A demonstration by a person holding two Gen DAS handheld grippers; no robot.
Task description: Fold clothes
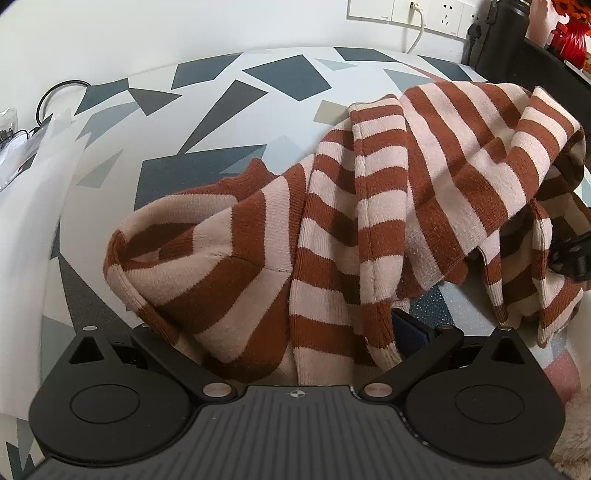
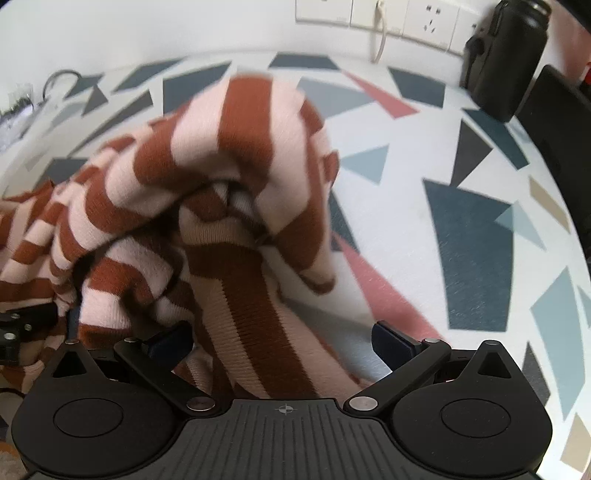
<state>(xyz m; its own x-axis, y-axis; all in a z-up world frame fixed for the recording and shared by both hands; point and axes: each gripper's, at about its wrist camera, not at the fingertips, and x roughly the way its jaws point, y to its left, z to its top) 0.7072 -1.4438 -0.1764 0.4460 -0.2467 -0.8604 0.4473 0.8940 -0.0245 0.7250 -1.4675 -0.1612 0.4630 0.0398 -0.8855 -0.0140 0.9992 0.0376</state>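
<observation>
One striped sweater (image 1: 369,206), rust and pale pink, lies bunched on the patterned surface (image 1: 221,92), toward its near edge. The left gripper (image 1: 280,332) has both jaws spread wide; knit fabric drapes between them and hides the left finger, and no clamping is visible. The right gripper (image 2: 282,339) also has its jaws apart, with a fold of the sweater running between the two dark pads (image 2: 391,341) without being pinched. At the far edge, a wall outlet strip (image 2: 388,14) carries one white cable (image 2: 380,33). One black bottle (image 2: 506,59) stands at the far right corner.
</observation>
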